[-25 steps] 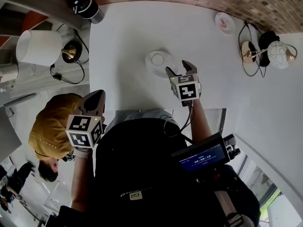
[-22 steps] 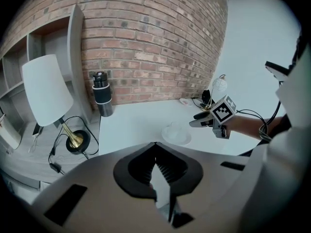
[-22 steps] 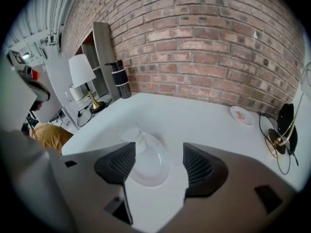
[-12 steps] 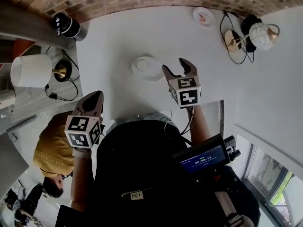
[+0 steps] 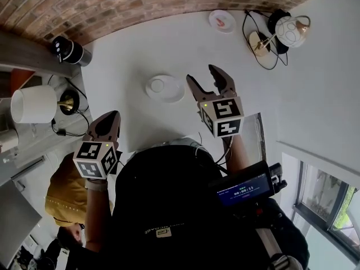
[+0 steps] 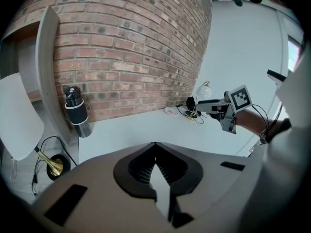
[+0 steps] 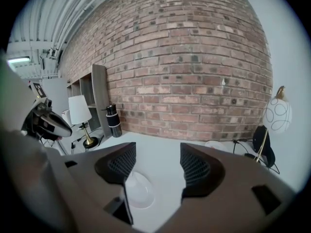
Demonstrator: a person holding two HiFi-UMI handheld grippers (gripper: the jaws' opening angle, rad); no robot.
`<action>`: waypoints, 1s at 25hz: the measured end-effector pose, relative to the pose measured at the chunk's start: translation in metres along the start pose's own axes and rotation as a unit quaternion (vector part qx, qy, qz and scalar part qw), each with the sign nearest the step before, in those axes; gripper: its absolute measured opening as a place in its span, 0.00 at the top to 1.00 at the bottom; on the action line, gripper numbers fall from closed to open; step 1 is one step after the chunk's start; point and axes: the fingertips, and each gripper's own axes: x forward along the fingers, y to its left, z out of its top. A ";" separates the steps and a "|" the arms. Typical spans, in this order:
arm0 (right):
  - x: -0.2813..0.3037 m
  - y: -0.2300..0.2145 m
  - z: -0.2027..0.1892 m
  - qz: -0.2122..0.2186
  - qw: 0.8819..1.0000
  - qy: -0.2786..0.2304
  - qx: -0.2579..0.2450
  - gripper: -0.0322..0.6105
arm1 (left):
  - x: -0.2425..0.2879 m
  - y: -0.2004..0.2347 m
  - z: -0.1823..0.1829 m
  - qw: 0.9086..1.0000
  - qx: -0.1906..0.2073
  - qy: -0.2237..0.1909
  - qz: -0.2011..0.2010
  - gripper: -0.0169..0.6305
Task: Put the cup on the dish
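A white dish (image 5: 169, 90) lies on the white table (image 5: 140, 44). A small white round cup (image 5: 156, 85) appears to sit on the dish's left part. My right gripper (image 5: 203, 75) hovers just right of the dish, open and empty. In the right gripper view the dish (image 7: 142, 191) shows low between the jaws, partly hidden by the left one, and the cup is not visible. My left gripper (image 5: 111, 117) is shut and held back near the table's front-left edge, holding nothing.
A black-and-silver bottle (image 5: 68, 50) stands at the far left by the brick wall. A white-shaded lamp (image 5: 34, 103) is off the table's left. A small plate (image 5: 221, 20), a globe lamp (image 5: 289, 30) and cables sit far right. A person in yellow (image 5: 67, 190) is at the left.
The head view has swung, so the dish and table slid left and down in the picture. The right gripper stays open beside the dish, a bit larger in view. The left gripper remains shut.
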 end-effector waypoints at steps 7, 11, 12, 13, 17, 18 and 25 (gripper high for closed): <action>-0.029 0.010 0.046 0.010 0.996 -0.085 0.004 0.56 | 0.001 -0.004 0.025 0.999 0.007 -0.032 -0.021 0.96; -0.045 0.012 0.065 0.007 0.992 -0.127 0.021 0.60 | 0.003 -0.006 0.034 0.999 0.014 -0.042 -0.030 0.96; -0.049 0.012 0.069 0.003 0.990 -0.136 0.022 0.62 | 0.003 -0.006 0.035 0.998 0.015 -0.043 -0.033 0.96; -0.053 0.011 0.072 -0.004 0.989 -0.143 0.022 0.65 | 0.002 -0.006 0.037 0.998 0.017 -0.045 -0.036 0.96; -0.068 0.006 0.077 -0.034 0.988 -0.148 0.026 0.78 | -0.002 -0.007 0.047 0.997 0.018 -0.068 -0.044 0.96; -0.071 0.004 0.078 -0.039 0.988 -0.149 0.026 0.81 | -0.003 -0.008 0.051 0.996 0.018 -0.077 -0.046 0.97; -0.090 0.007 0.104 -0.048 0.977 -0.206 0.020 0.85 | -0.005 -0.019 0.069 0.992 0.021 -0.103 -0.069 0.96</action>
